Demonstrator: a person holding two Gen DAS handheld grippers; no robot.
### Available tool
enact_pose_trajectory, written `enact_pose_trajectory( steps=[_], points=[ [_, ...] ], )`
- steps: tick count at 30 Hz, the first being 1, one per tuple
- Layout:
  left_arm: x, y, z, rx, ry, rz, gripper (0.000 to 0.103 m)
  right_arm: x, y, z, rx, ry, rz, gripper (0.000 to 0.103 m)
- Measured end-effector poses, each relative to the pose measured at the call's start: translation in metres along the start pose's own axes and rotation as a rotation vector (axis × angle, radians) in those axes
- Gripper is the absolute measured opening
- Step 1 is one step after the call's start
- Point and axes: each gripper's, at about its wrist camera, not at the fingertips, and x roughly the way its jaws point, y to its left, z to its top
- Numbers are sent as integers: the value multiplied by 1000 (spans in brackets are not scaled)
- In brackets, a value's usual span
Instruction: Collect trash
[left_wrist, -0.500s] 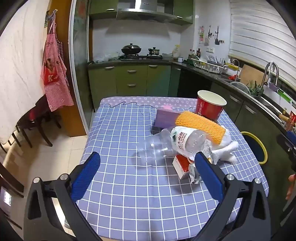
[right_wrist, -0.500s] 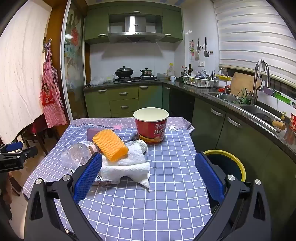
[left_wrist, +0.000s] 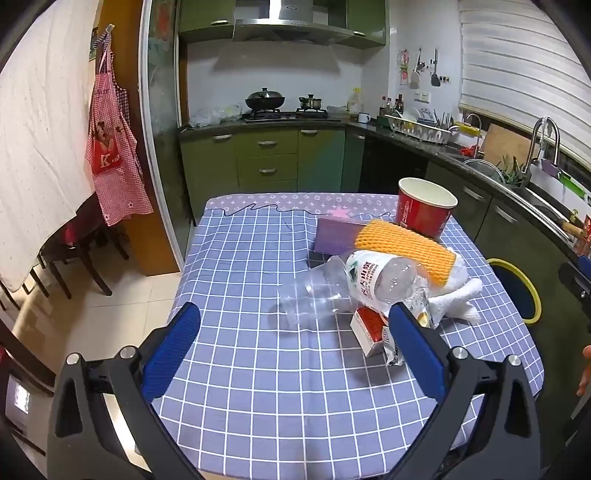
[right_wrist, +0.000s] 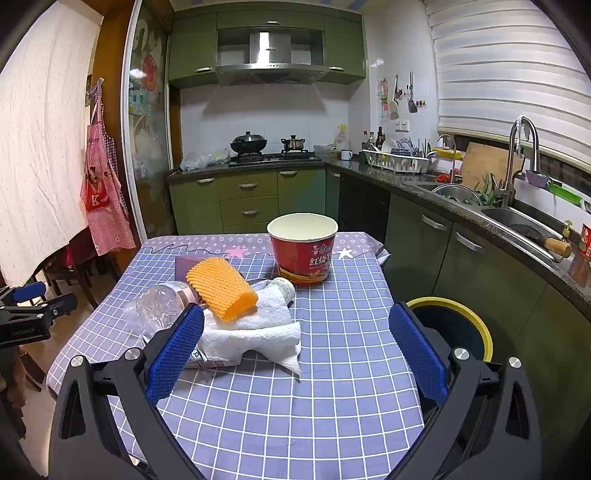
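A pile of trash lies on the checked tablecloth (left_wrist: 258, 369): a clear plastic bottle (left_wrist: 351, 284) on its side, an orange foam net sleeve (left_wrist: 402, 251), white paper towel (left_wrist: 454, 295), a small red-and-white carton (left_wrist: 369, 328), a purple box (left_wrist: 336, 236) and a red noodle cup (left_wrist: 424, 210). My left gripper (left_wrist: 291, 339) is open and empty, just short of the bottle. My right gripper (right_wrist: 295, 339) is open and empty, over the paper towel (right_wrist: 258, 328), with the sleeve (right_wrist: 221, 288), bottle (right_wrist: 159, 306) and cup (right_wrist: 303, 251) ahead.
A yellow-rimmed bin (right_wrist: 454, 325) stands on the floor right of the table (right_wrist: 332, 406); it also shows in the left wrist view (left_wrist: 517, 288). Green cabinets and a sink counter (right_wrist: 498, 221) run along the right. Dark chairs (left_wrist: 74, 251) stand to the left.
Both grippers have shifted only slightly; the trash pile has not moved.
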Motion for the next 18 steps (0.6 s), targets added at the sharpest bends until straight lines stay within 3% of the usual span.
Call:
enact_pose_trajectory(
  steps=[18],
  points=[
    [-4, 4, -2, 5, -2, 1, 97, 1, 1, -1, 2, 3, 3, 99]
  ],
)
